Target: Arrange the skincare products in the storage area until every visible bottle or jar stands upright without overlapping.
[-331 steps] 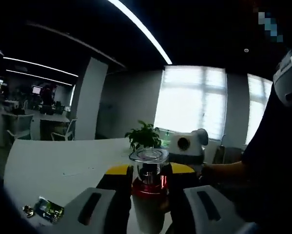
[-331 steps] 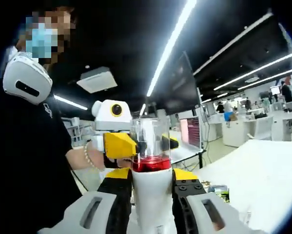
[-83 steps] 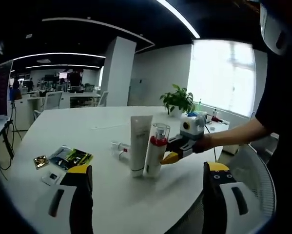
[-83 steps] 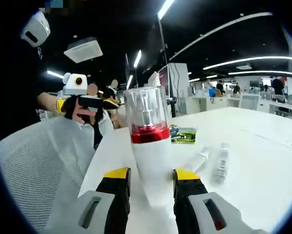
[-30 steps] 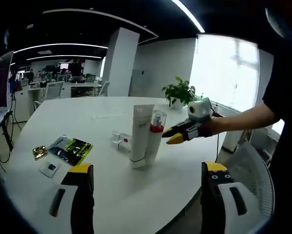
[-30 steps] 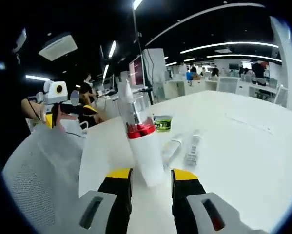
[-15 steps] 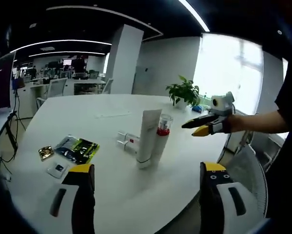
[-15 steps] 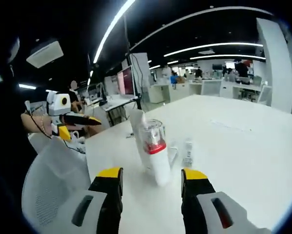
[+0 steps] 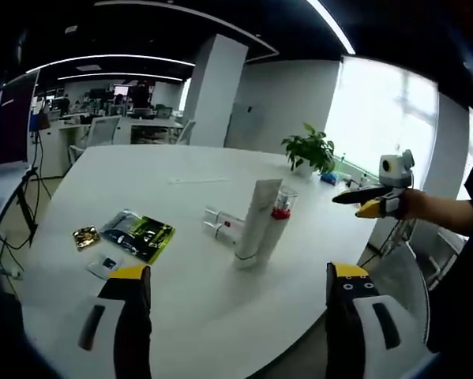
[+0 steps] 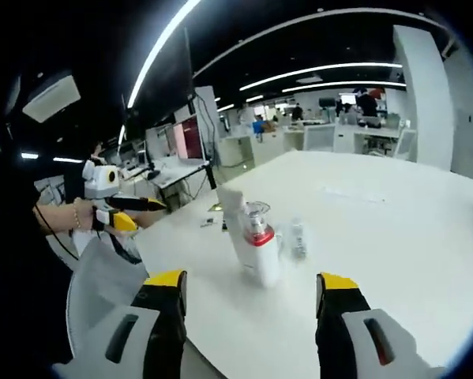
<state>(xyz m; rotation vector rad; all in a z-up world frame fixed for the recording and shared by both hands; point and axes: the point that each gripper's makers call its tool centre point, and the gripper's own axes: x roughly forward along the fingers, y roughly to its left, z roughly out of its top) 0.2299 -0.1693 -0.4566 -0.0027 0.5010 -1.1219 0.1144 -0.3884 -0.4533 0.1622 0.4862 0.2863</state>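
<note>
— While standing upright on the white table (image 9: 78, 189), pump bottle (image 10: 261, 245) touching white tube (image 9: 256, 229)?
— Touching, side by side. Left gripper (image 9: 234, 316) spread wide, holding nothing; right gripper (image 10: 252, 312) likewise, well apart from both.

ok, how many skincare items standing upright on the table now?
2. White tube and pump bottle with a red band stand side by side mid-table. Two small bottles lie flat behind them; others may be hidden.
</note>
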